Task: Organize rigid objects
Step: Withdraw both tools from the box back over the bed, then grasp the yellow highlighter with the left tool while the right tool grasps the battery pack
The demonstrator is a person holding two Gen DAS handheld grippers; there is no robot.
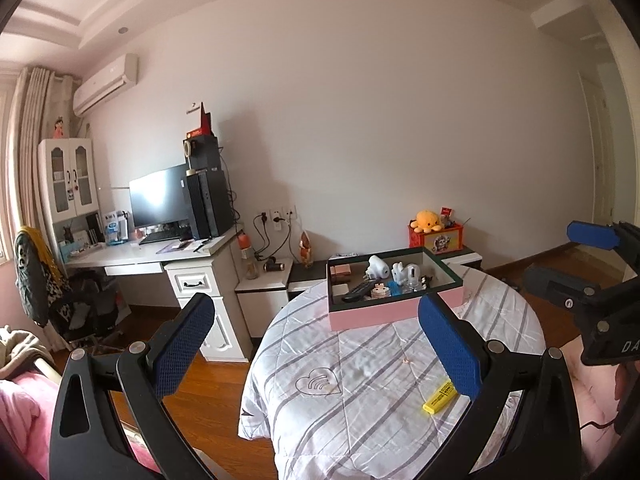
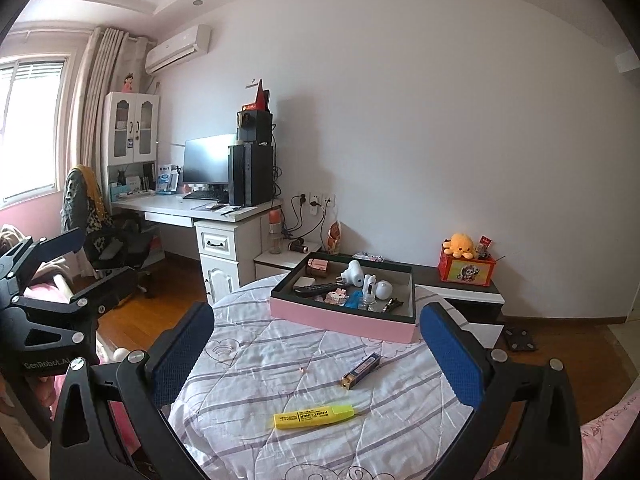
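1. Right wrist view: we hold the right gripper (image 2: 316,354) above a round table covered by a striped quilt (image 2: 248,364), its blue-padded fingers (image 2: 452,356) spread wide with nothing between them.
2. A yellow highlighter (image 2: 313,417) lies flat on the quilt, near us and roughly centred between the two fingers, but below them and untouched.
3. A small dark blue tube with a gold end (image 2: 361,370) lies just beyond the highlighter, a little to its right, also apart from the fingers.
4. At the far side of the table sits a pink box (image 2: 340,322) with a dark rim; inside we see a black remote (image 2: 316,289), a white plug-shaped device (image 2: 354,272), a copper-coloured can (image 2: 317,267) and other small items.
5. In the left wrist view, our left gripper (image 1: 316,350) is likewise spread and empty; the highlighter (image 1: 440,396) shows just beside the inner edge of the right finger, lower on the quilt, and the box (image 1: 376,314) lies farther off between the fingertips.
6. The left gripper appears at the left edge of the right wrist view, off the table.
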